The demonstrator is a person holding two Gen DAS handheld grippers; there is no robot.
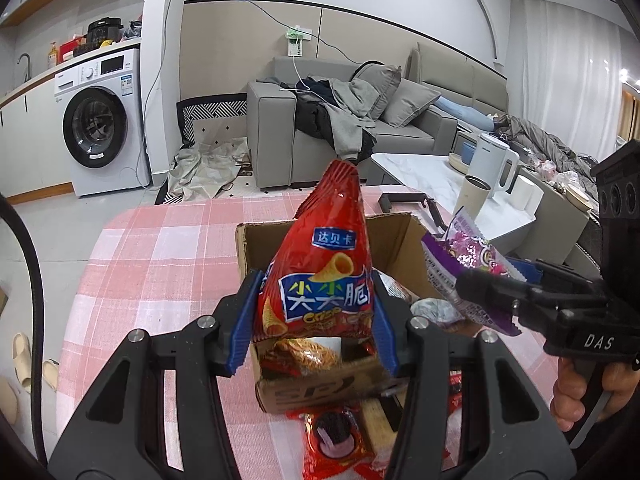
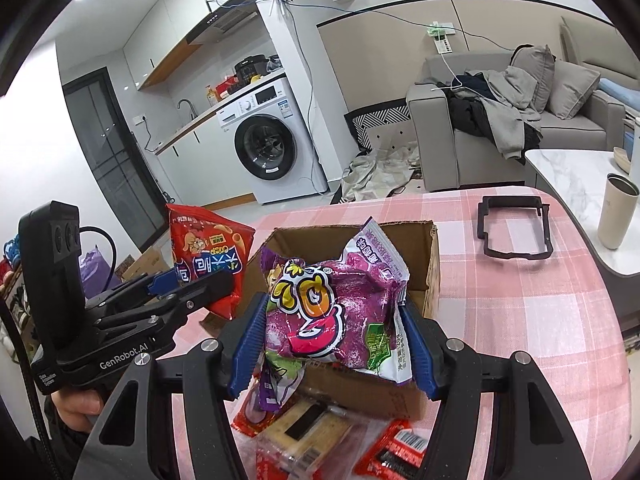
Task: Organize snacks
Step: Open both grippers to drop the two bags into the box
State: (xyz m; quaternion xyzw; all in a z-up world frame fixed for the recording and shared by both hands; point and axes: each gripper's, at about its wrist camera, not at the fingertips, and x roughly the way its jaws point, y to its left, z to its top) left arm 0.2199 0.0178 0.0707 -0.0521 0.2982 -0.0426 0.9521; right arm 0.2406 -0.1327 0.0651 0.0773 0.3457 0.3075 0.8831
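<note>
Item 1: red snack bag (image 1: 320,276), cone-crisp print, upright and held up over the cardboard box (image 1: 400,236). Grasped low down by the left claw (image 1: 316,320), blue pads (image 1: 244,320) pressed on both sides.

Item 2: purple snack bag (image 2: 336,312), held up over the same box, clenched between the blue pads (image 2: 250,344) of the right claw (image 2: 332,344). From the left wrist view it sits just right of the red bag.

Item 3: cardboard box, open at the top, standing on the tabletop (image 2: 540,320) with its pink checked cloth. Several packets lie inside; their kinds are hard to tell behind the held bags.

Item 4: loose red packets (image 2: 394,452) and a clear-wrapped packet (image 2: 304,432) on the tabletop, just in front of the box.

Item 5: black frame (image 2: 514,228) on the cloth, well apart from the box, on its right.

Item 6: cream tumbler (image 2: 618,212) on the white marble table (image 2: 572,176) beyond.
</note>
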